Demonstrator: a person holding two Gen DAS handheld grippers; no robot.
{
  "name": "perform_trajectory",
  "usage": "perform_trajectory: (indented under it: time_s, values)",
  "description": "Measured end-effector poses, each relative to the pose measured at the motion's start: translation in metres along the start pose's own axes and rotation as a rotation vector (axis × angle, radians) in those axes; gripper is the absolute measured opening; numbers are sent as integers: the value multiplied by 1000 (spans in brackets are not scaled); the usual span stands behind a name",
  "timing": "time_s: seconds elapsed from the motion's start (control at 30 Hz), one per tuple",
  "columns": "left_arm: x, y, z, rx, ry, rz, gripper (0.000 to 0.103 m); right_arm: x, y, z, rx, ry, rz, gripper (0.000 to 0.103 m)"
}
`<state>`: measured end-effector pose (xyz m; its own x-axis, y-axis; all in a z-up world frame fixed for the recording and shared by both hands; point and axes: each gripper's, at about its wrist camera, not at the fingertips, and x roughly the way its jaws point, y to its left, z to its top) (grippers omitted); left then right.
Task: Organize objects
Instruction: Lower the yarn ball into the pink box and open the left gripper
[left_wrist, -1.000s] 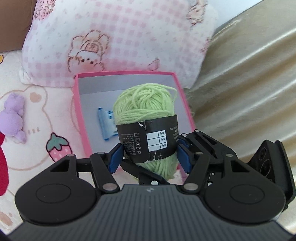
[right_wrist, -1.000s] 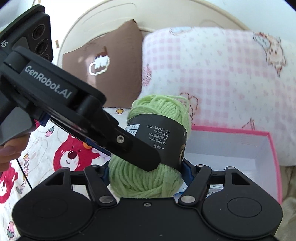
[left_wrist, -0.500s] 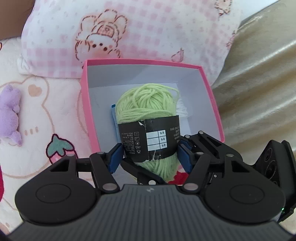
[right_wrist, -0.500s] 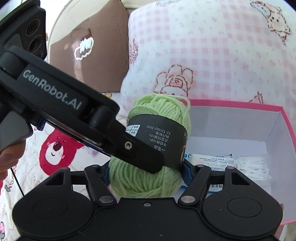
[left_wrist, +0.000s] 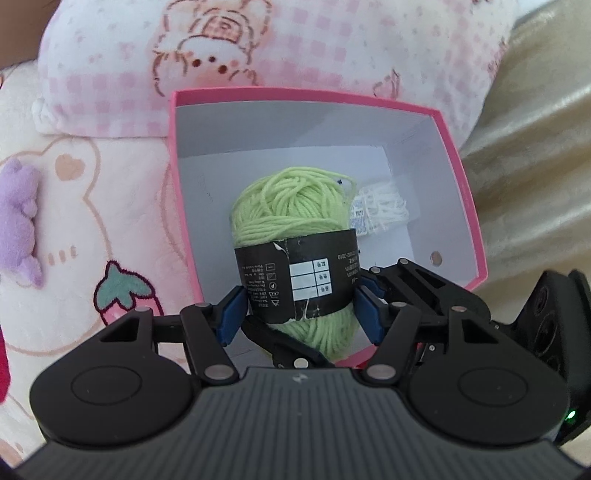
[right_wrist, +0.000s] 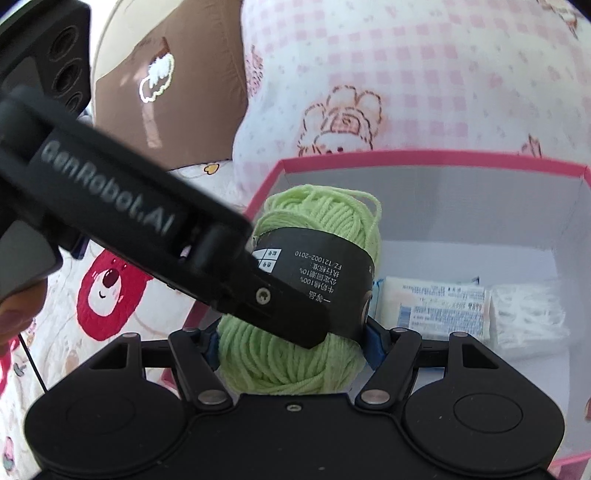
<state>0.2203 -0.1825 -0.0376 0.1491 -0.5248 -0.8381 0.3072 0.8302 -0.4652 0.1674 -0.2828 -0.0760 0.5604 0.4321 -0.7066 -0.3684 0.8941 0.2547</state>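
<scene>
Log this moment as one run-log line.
step: place yarn | left tongs: shut on green yarn ball | right tongs: shut on green yarn ball | position: over open pink box | not released

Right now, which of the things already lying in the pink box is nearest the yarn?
The flat printed packet with blue edging: it sits right beside the green yarn. The white bundle lies beyond it, toward the pink box wall.

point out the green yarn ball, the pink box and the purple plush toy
green yarn ball (left_wrist: 291, 206), left wrist view, upper strands
pink box (left_wrist: 467, 192), left wrist view, right rim
purple plush toy (left_wrist: 18, 221), left wrist view, body
</scene>
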Motion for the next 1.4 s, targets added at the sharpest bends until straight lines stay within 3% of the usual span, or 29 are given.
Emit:
perform_trajectory:
  time_s: [0.1, 0.5, 0.7, 0.8, 1.03, 1.17, 1.4]
  values:
    - [1, 0, -1, 12, 8, -8, 62, -2, 4, -3, -22, 5, -18, 74]
    - [8, -5, -2, 68, 24, 43, 61, 4, -18, -5, 32, 46, 87, 73]
    - [5, 1, 1, 55, -19, 10, 59, 20, -22, -10, 33, 101, 33, 73]
    - [8, 4, 1, 50, -30, 0, 54, 22, -14, -11, 13, 87, 18, 74]
    - [8, 1, -5, 88, -56, 55, 46, 21, -5, -9, 31, 113, -33, 77]
    - [2, -1, -6, 105, -100, 74, 46, 13, -3, -7, 35, 115, -40, 78]
    - [-2, 7, -6, 69, -96, 45, 46, 4, -3, -9, 72, 106, -24, 80]
